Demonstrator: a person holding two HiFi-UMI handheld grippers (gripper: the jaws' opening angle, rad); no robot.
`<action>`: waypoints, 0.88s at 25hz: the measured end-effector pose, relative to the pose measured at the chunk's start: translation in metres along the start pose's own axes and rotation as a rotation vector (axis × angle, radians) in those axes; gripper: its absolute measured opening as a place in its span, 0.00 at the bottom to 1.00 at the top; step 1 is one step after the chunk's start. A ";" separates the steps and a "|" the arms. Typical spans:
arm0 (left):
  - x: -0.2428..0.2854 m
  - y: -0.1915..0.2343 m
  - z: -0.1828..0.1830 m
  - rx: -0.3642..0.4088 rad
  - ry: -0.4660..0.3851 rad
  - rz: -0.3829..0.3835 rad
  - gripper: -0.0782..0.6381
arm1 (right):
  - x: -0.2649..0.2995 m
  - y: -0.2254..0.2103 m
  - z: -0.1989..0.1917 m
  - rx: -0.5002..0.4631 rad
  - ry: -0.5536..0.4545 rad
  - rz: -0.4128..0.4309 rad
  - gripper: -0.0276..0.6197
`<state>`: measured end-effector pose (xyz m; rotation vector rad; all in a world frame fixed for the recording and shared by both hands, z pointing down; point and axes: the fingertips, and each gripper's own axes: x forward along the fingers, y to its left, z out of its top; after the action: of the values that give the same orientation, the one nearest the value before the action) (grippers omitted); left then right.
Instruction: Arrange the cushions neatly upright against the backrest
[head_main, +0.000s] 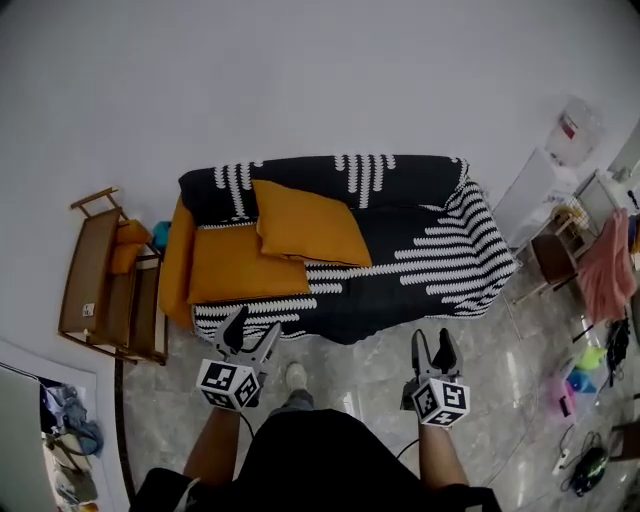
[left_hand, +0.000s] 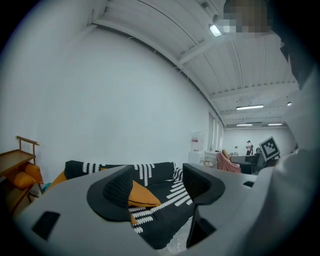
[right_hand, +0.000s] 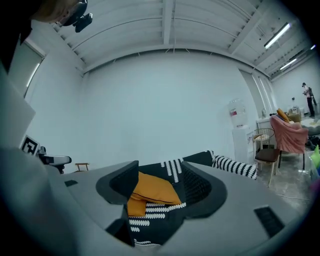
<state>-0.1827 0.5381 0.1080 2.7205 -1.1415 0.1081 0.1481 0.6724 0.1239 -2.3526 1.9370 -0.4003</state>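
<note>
Orange cushion (head_main: 308, 222) lies flat, long axis diag. across sofa (head_main: 430, 255) seat.

bright, even indoor light from ceiling strip lights (left_hand: 249, 107); shadows are soft and faint. all three views bulge like a fisheye, darkening at the corners. mostly sharp.

The sofa (head_main: 440, 255), draped in a black cover (head_main: 400, 290) with white stripes, stands on the grey floor (head_main: 350, 375) by the wall (head_main: 300, 80). On its left half a flat cushion (head_main: 230, 268) lies on the seat. A second cushion (head_main: 305, 225), also orange, overlaps its right edge.
</note>
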 end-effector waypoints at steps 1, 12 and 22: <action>0.012 0.010 0.006 0.003 -0.008 0.002 0.57 | 0.016 0.004 0.004 -0.005 0.000 0.005 0.48; 0.098 0.141 0.030 0.002 0.018 0.074 0.57 | 0.161 0.044 0.020 0.011 0.004 0.024 0.48; 0.168 0.183 0.007 -0.036 0.107 0.036 0.57 | 0.238 0.057 0.004 0.059 0.053 0.055 0.47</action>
<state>-0.1956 0.2940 0.1513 2.6288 -1.1514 0.2323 0.1357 0.4287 0.1452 -2.2694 1.9794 -0.5138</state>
